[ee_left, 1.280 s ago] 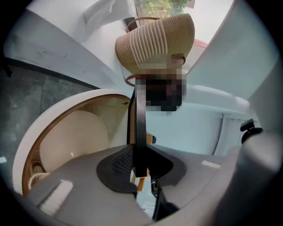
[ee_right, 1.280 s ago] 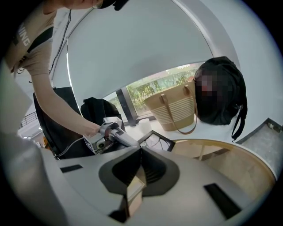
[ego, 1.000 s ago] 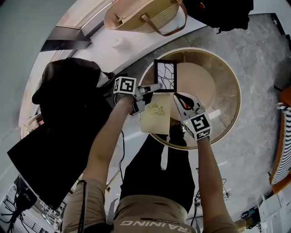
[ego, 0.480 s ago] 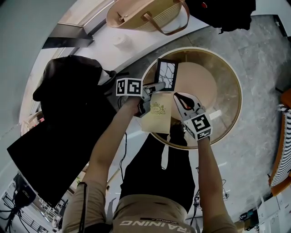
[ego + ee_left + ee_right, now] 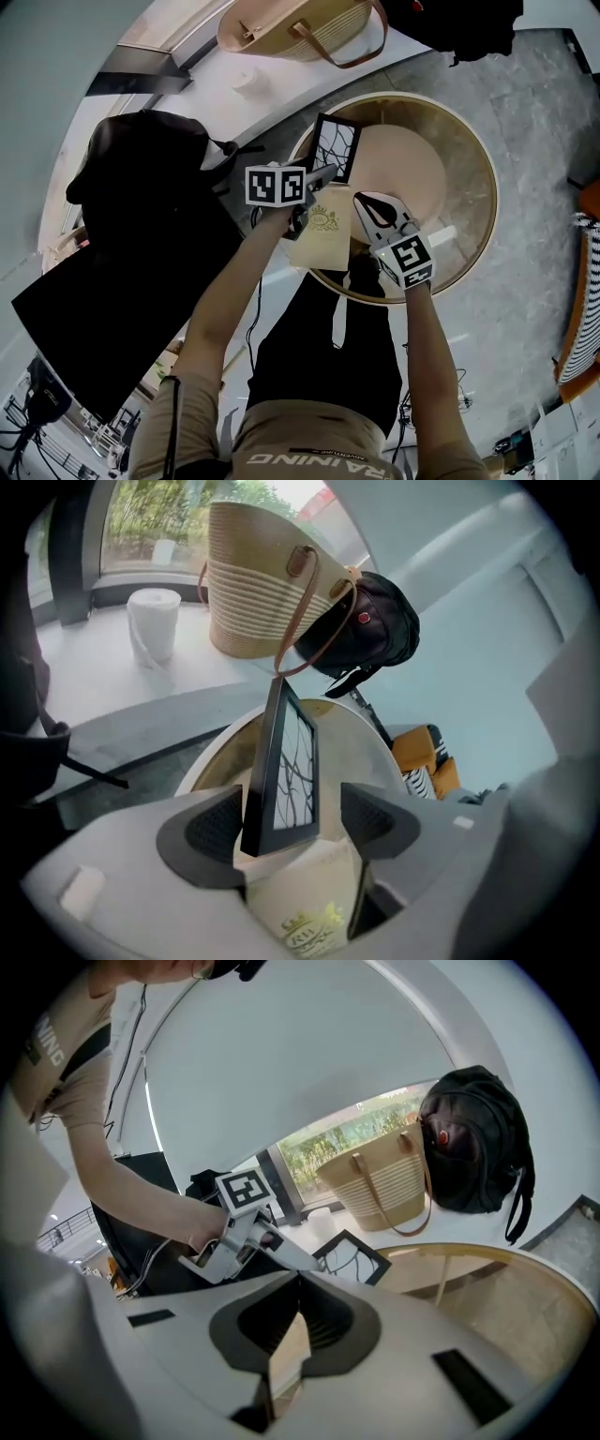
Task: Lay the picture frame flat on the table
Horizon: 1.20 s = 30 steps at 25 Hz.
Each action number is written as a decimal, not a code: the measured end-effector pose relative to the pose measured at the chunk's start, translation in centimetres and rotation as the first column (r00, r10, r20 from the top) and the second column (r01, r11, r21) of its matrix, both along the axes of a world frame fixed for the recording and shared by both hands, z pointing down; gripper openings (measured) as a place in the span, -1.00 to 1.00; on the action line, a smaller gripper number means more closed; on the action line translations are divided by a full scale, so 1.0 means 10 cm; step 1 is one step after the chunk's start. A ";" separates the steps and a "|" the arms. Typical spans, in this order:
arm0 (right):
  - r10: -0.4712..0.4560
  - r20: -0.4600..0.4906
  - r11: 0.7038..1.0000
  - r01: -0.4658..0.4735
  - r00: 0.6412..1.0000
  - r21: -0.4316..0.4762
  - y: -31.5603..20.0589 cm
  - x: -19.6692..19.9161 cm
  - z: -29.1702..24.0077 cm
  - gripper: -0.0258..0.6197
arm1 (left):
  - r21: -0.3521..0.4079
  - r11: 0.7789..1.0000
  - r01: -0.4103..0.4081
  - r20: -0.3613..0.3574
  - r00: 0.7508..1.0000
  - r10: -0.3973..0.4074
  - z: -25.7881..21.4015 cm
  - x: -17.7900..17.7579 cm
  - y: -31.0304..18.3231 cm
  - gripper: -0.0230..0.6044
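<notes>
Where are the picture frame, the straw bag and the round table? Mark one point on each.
picture frame [image 5: 336,150]: head view, on its patterned face.
straw bag [image 5: 272,37]: head view, on its woven side.
round table [image 5: 427,173]: head view, on its bare top.

Picture frame [image 5: 336,147]: one
Cream card [image 5: 322,239]: one
Woven tote bag [image 5: 300,33]: one
Black backpack [image 5: 476,1138]: one
Round worktop [image 5: 491,202]: one
Tools: two, left tool [image 5: 322,176] and right tool [image 5: 362,200]
</notes>
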State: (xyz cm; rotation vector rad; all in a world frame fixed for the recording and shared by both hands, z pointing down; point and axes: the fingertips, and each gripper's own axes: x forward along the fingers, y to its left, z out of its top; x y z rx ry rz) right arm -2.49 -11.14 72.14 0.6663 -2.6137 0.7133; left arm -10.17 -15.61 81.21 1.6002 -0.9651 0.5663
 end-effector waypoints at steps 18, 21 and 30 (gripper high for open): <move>0.097 -0.119 0.995 -0.093 0.988 0.039 0.00 0.27 -0.41 -0.90 | 0.264 0.957 -0.119 0.142 0.986 0.084 -0.73 0.23 0.24 0.05; 0.143 -0.116 0.989 -0.138 0.983 0.047 0.05 0.33 -0.76 -0.90 | 0.357 0.917 -0.177 0.203 0.973 0.109 -1.12 0.37 0.41 -0.16; 0.131 -0.128 0.984 -0.114 0.983 0.135 0.56 0.43 -2.04 -0.90 | 0.481 0.862 -0.160 0.174 0.981 0.085 -2.30 0.64 0.90 -0.90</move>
